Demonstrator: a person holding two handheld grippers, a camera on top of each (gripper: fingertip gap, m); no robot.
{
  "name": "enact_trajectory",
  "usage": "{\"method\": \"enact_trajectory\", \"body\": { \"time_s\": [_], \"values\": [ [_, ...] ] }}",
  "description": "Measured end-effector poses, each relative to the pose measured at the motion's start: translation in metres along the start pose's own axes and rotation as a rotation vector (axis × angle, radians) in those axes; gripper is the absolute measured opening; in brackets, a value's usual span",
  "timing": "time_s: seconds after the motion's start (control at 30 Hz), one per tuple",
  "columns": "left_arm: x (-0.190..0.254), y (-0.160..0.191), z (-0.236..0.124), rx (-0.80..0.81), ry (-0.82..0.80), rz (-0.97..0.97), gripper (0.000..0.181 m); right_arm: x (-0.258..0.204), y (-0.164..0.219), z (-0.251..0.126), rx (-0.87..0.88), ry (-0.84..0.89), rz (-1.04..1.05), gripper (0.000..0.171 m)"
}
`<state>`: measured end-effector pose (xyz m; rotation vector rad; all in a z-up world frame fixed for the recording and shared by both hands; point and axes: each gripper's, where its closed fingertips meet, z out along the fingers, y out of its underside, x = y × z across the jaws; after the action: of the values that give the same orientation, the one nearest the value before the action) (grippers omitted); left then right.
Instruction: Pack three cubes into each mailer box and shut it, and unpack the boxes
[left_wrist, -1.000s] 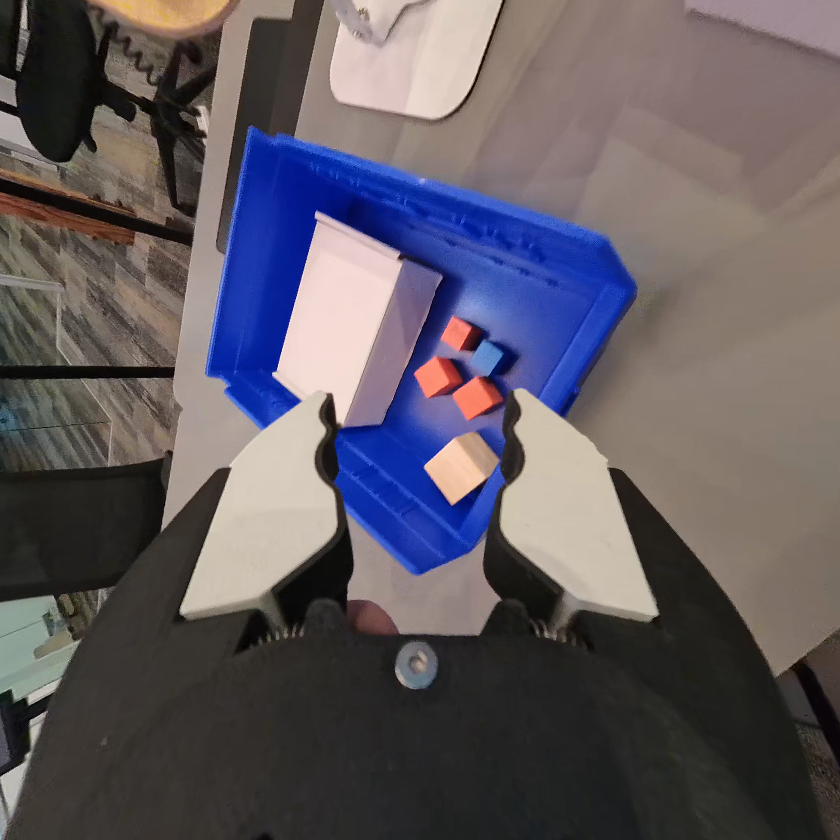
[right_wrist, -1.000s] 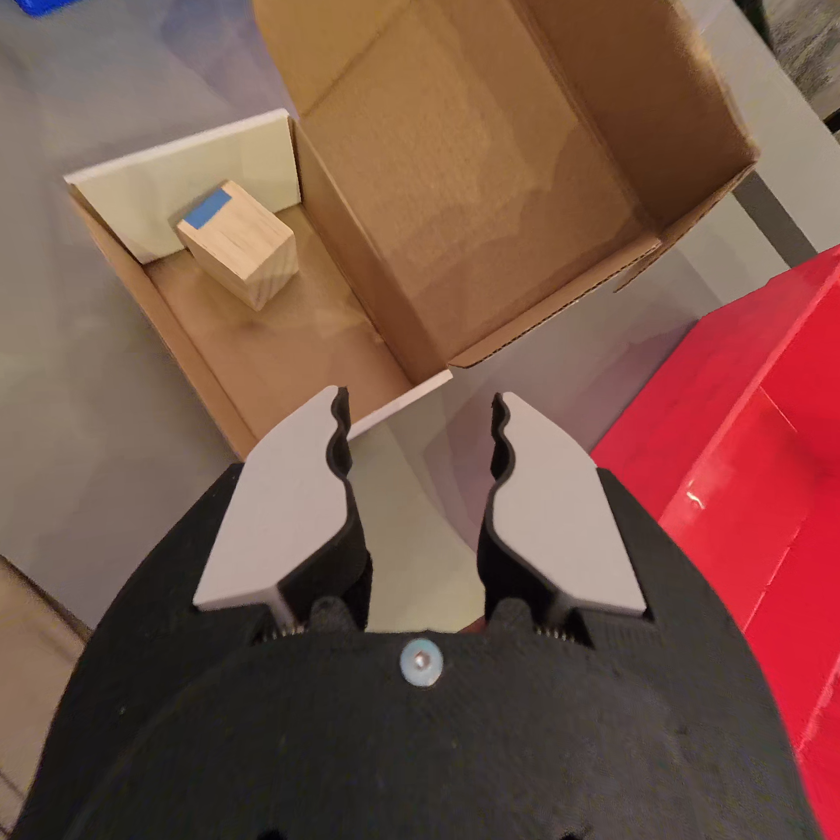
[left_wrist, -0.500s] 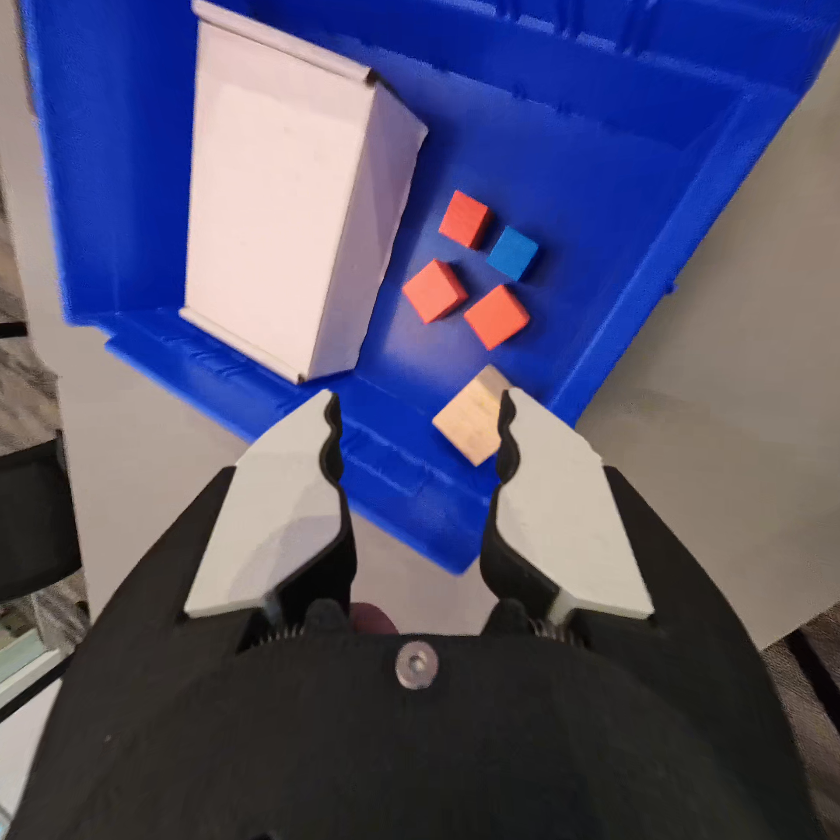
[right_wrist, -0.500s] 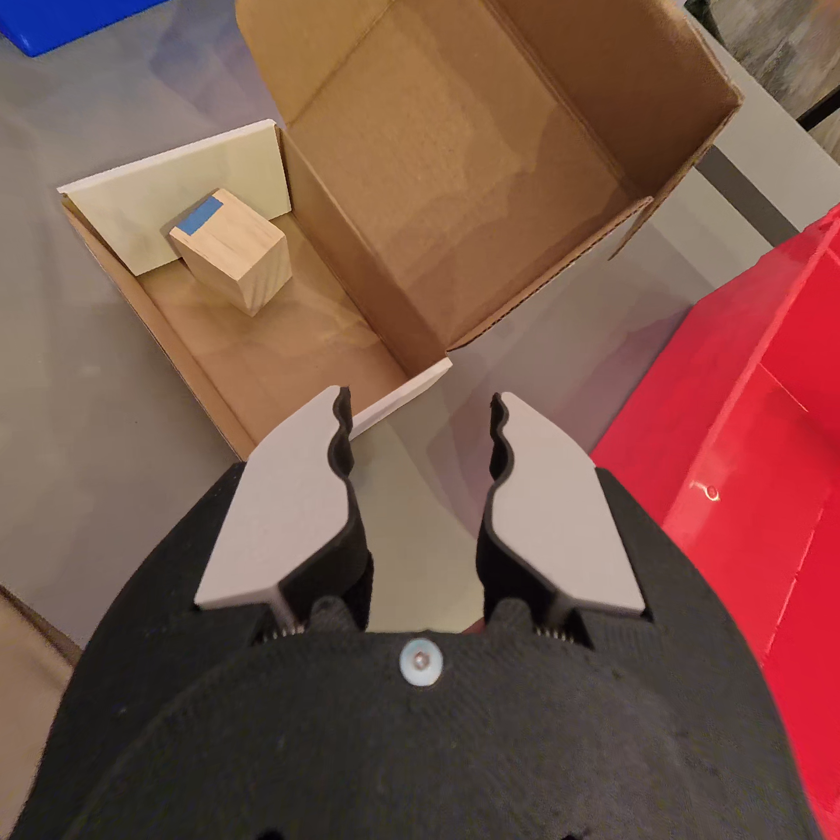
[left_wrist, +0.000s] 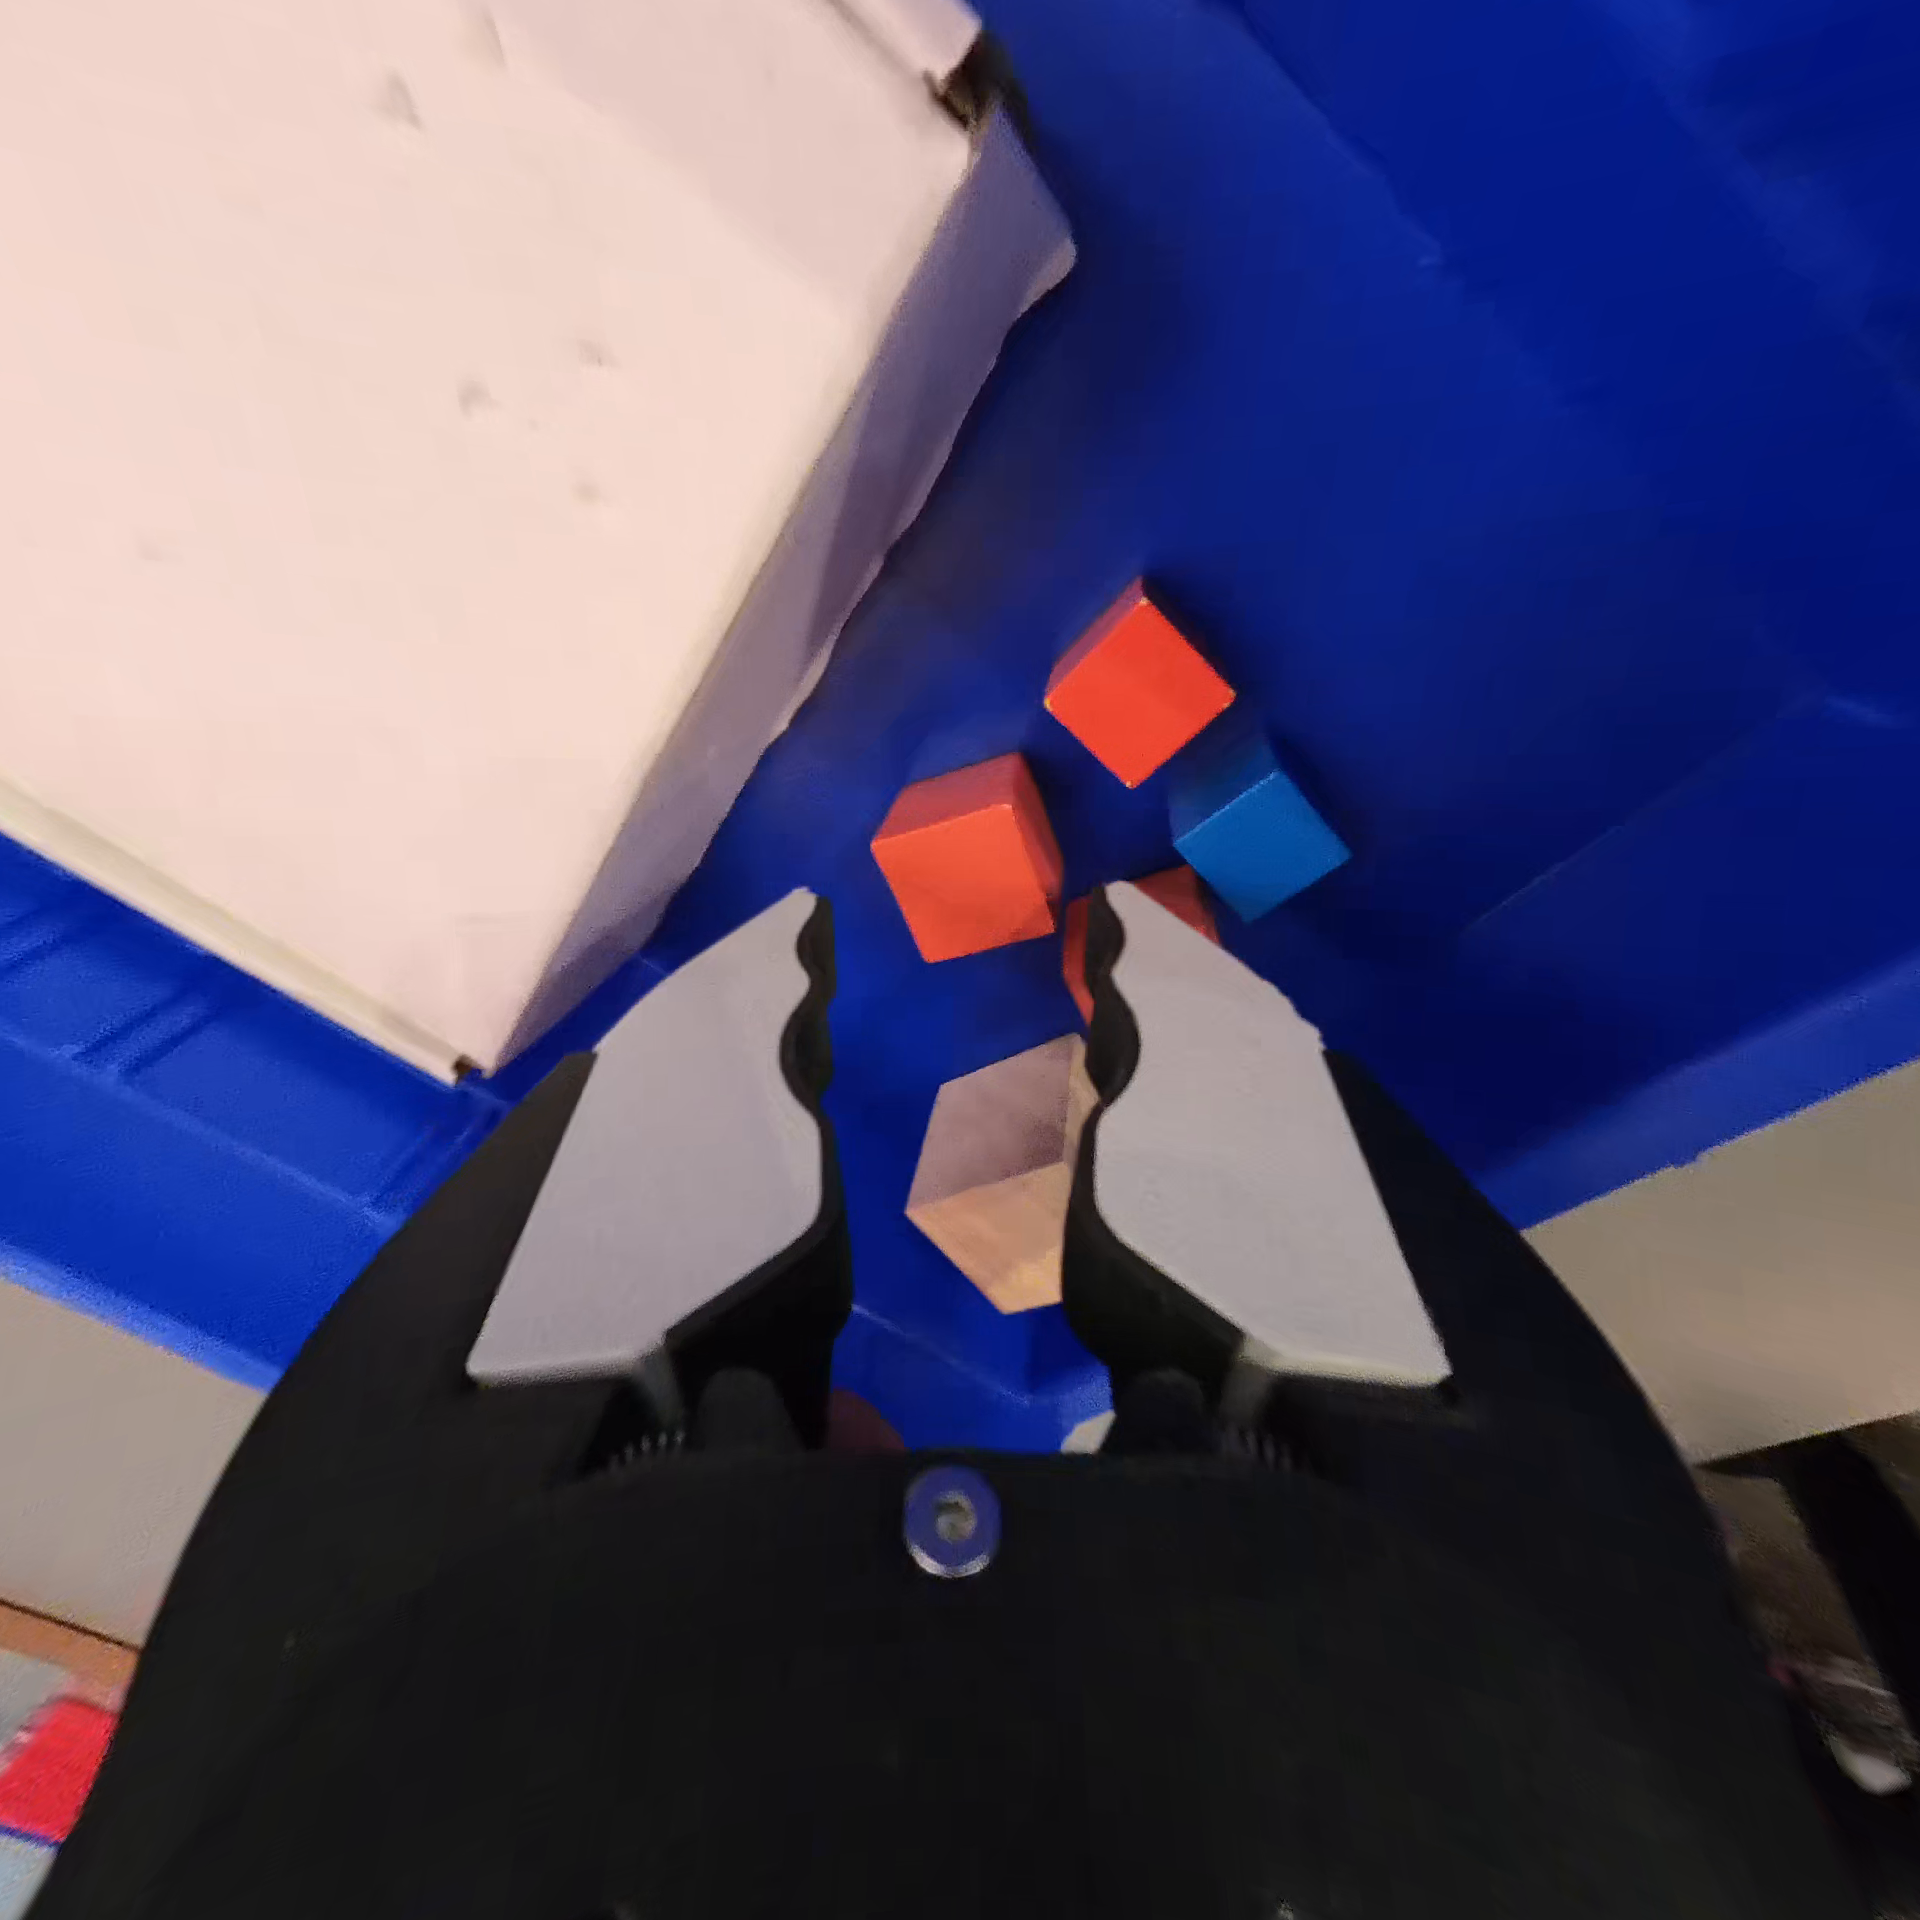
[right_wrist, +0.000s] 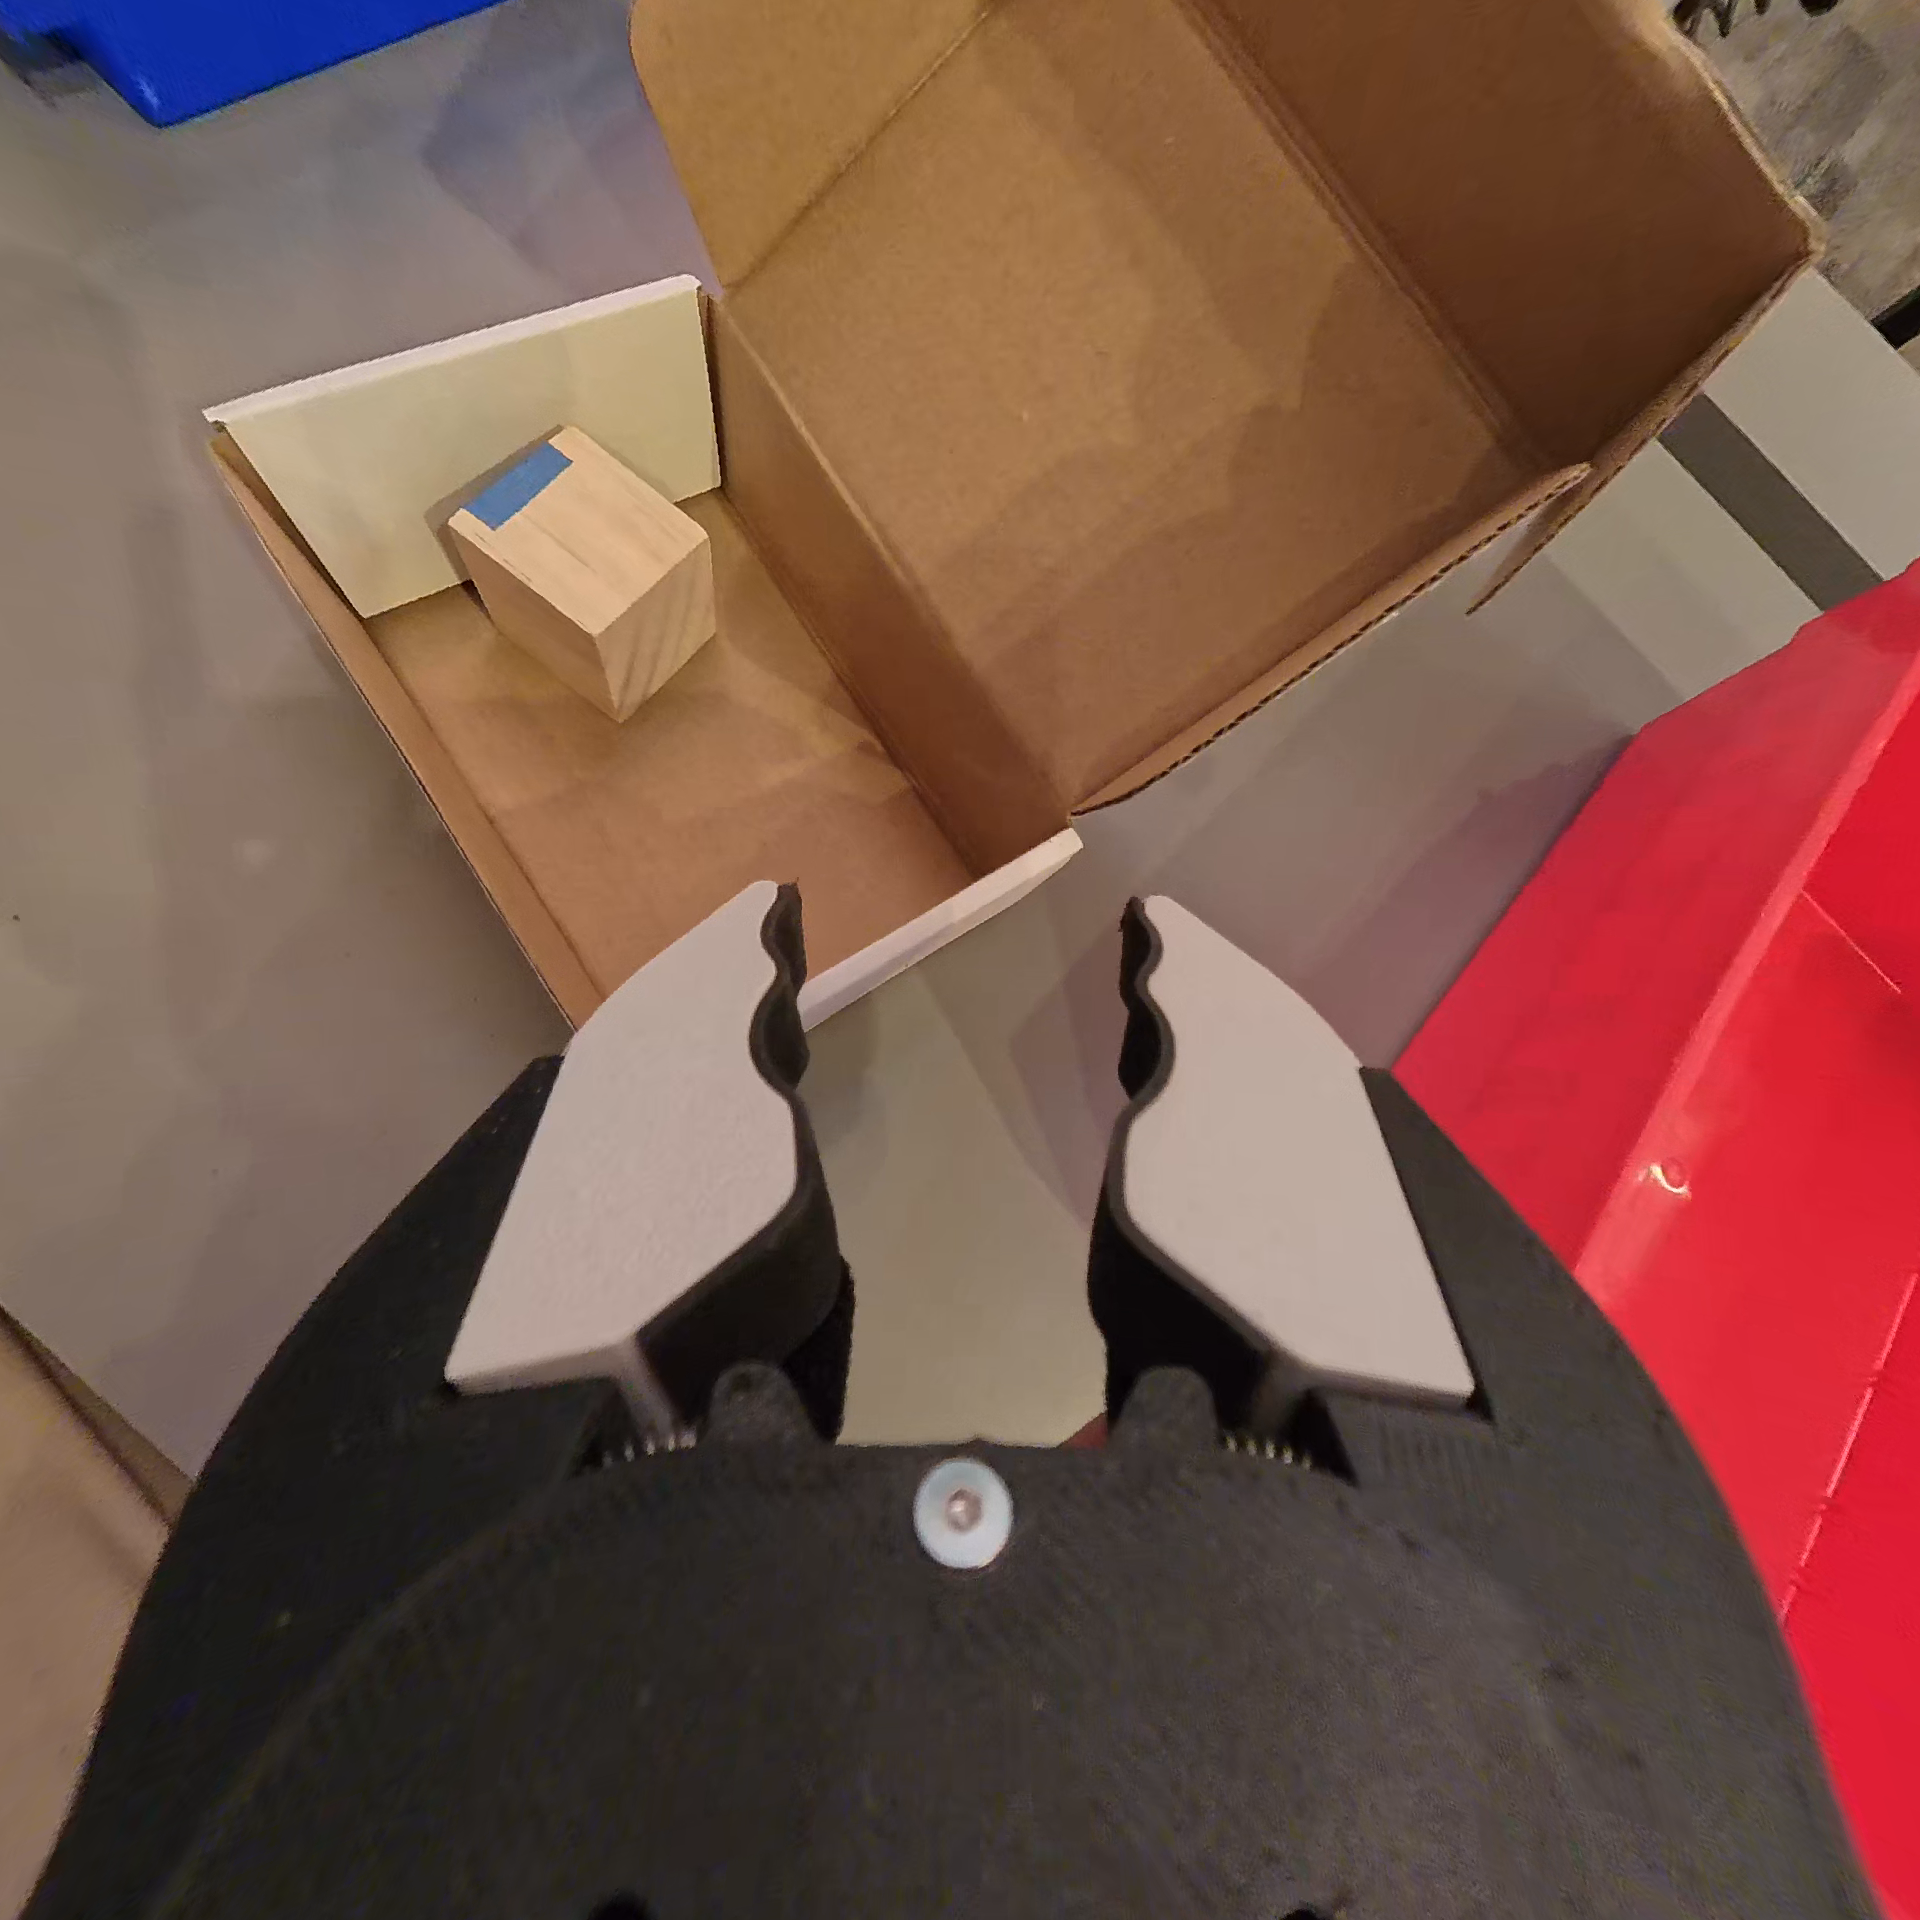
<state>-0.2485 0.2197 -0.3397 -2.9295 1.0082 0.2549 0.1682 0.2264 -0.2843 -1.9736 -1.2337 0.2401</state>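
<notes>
The open mailer box (right_wrist: 665, 790) lies on the grey tabletop (right_wrist: 208, 831), its lid (right_wrist: 1143, 416) thrown back toward 1 o'clock. Inside sits one wooden cube (right_wrist: 597, 582) with a strip of blue tape on top, tucked against the wall at 11 o'clock. By my count that leaves two more cubes for this box, and then the lid to close.

The right gripper (right_wrist: 961, 914) hangs over the box's near corner with its jaws well apart and nothing between them. A red bin (right_wrist: 1714, 1039) stands at 3 o'clock of it, and a corner of the blue bin shows at 11 o'clock.

The left gripper (left_wrist: 956, 914) is down inside the blue bin (left_wrist: 1558, 416), jaws partly open and holding nothing yet. A plain wood cube (left_wrist: 992, 1174) lies between the fingers, close against the right one; whether that finger touches it I cannot tell. Just past the tips are a red cube (left_wrist: 966, 857) at 12 o'clock, another red cube (left_wrist: 1138, 681) beyond it, a blue cube (left_wrist: 1257, 831) at 1 o'clock, and a third red one mostly hidden behind the right finger.

A shut white box (left_wrist: 416, 468) fills the bin at 10 o'clock. Whether it is already packed I cannot tell.

So the packing looks early: one cube placed, the next pick probably the wood cube, and the unpacking not yet begun, as far as these views show.
</notes>
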Motion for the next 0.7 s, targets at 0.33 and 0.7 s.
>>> {"method": "enact_trajectory", "body": {
  "time_s": [0.33,0.7],
  "values": [
    [-0.001,-0.006,-0.007,0.055,-0.062,-0.019,0.03,0.003,0.002,-0.002,0.005,-0.003,0.008,0.058],
    [0.106,-0.081,-0.141,0.418,-0.068,0.245,0.029,0.001,0.006,0.001,-0.02,-0.014,-0.002,0.057]
  ]
}}
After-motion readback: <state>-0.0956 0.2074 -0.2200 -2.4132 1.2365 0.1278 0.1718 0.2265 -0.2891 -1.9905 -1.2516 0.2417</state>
